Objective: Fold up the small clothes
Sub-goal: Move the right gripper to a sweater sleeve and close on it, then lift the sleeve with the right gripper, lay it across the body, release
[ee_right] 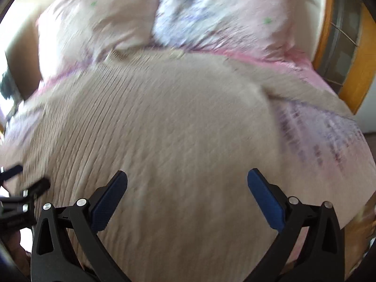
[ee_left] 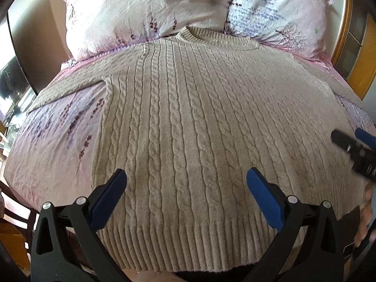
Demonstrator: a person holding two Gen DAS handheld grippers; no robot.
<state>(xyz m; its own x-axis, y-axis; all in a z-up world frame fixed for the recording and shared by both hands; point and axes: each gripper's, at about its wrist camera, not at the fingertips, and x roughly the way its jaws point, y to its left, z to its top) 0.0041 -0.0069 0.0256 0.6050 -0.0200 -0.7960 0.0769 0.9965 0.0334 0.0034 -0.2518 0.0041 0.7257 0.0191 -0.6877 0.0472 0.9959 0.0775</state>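
Note:
A beige cable-knit sweater [ee_left: 188,122] lies flat, front up, on a bed, neck toward the pillows, both sleeves spread sideways. My left gripper [ee_left: 186,181] is open and empty, hovering over the sweater's lower middle near the ribbed hem. My right gripper [ee_right: 187,181] is open and empty above the sweater's right half [ee_right: 164,129]; its view is motion-blurred. The right gripper also shows at the right edge of the left wrist view [ee_left: 352,145]. The left gripper shows at the left edge of the right wrist view [ee_right: 25,183].
The bed sheet [ee_left: 51,141] is pink with purple flower print. Two matching pillows [ee_left: 145,9] lie at the head of the bed. A wooden door frame [ee_left: 357,54] stands at the right. A dark chair [ee_left: 14,211] is at the lower left.

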